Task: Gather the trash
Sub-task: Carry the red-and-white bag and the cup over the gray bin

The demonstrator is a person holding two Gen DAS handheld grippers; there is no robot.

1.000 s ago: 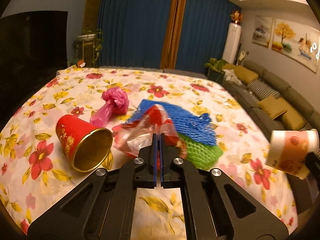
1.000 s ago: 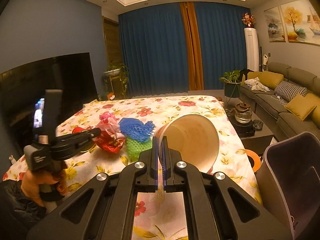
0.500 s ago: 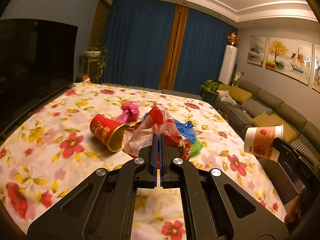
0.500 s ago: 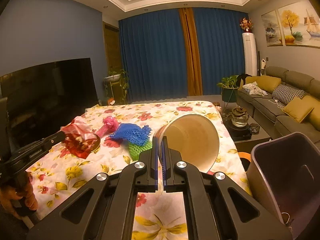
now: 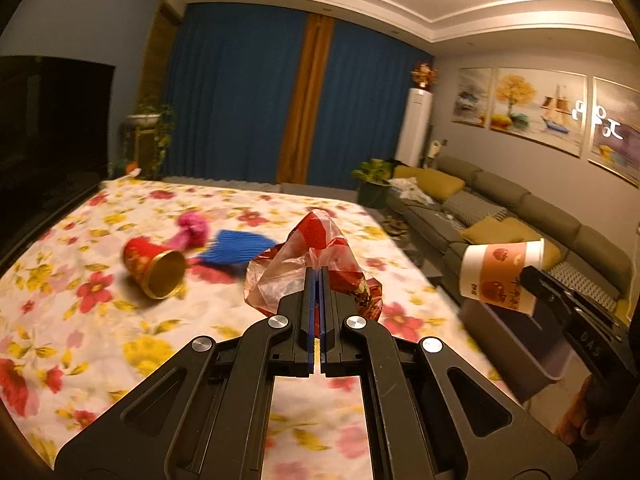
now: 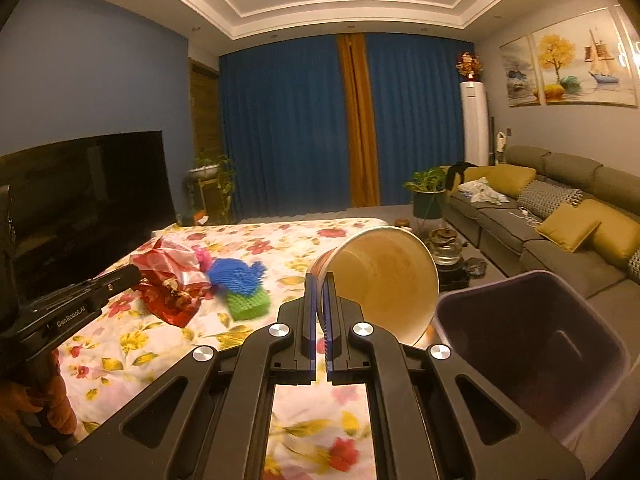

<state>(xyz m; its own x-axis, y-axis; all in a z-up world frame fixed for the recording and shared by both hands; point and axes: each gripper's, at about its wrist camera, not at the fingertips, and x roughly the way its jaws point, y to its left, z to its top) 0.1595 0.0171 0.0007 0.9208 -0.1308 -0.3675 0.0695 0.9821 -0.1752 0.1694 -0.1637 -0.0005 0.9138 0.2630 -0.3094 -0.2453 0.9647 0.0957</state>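
Left wrist view shows the left gripper closed on a crumpled red and clear plastic bag, which hangs in the air above the desk with the flowered cloth. On the cloth lie a red paper cup with a gold inside on its side, a pink plastic bag behind it, and a blue foam net just beside them.

From the right wrist view, the right gripper is closed on the rim of a white paper cup with orange print. This cup is tilted, its open mouth facing the camera, and it is near a dark purple plastic bin that stands at the right side of the desk. A green foam net lies touching the blue one.
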